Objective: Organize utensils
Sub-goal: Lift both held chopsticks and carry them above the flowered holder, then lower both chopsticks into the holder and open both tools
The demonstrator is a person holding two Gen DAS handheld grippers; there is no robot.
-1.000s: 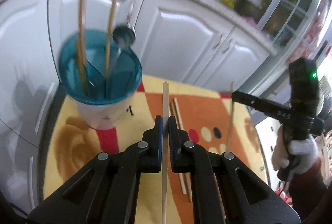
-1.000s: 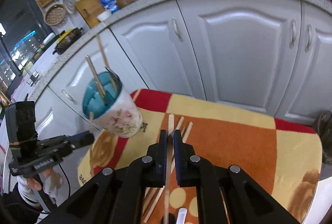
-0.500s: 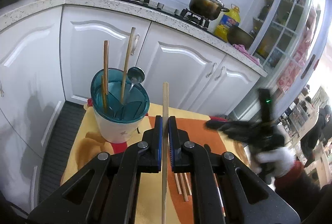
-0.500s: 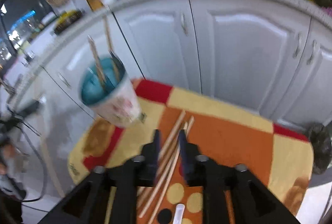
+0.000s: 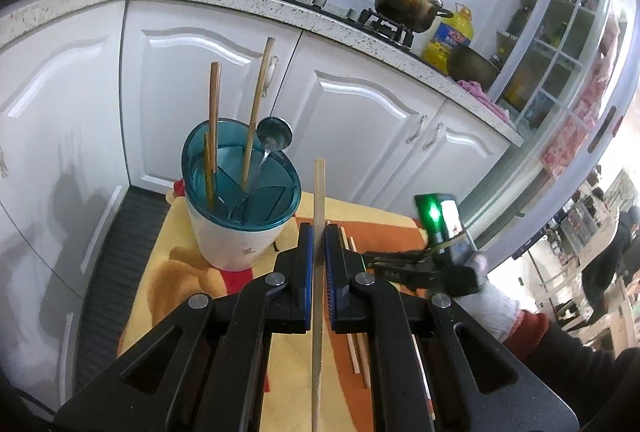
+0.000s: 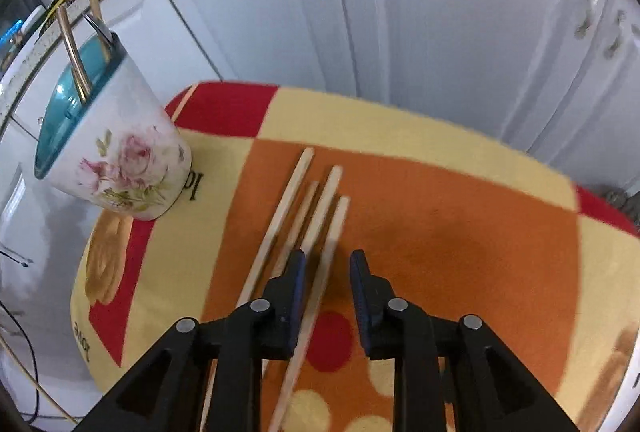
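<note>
Chopsticks [image 6: 320, 216] on orange-yellow mat [image 6: 460, 224] by white cabinets [image 6: 460, 11]; left tongs [image 5: 319, 244] clenched on one, right tongs [image 6: 328, 272] released.

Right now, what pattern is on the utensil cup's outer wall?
Pink roses with green leaves on white, seen best in the right wrist view on the utensil cup.

Holder's got a teal lid [image 5: 256, 191] on a white cup [image 6: 120, 167] with pink roses and green leaves printed on it. The mat [image 6: 440, 232] is a patchwork of orange, pale yellow and red, with red and cream dots plus some black lettering. Loose chopsticks [image 6: 316, 216] on it are pale, bare wood, and the one in the left gripper [image 5: 319, 232] is the same shade. Both grippers are black with blue pads. Cabinets [image 5: 360, 119] are plain white, countertop speckled.
</note>
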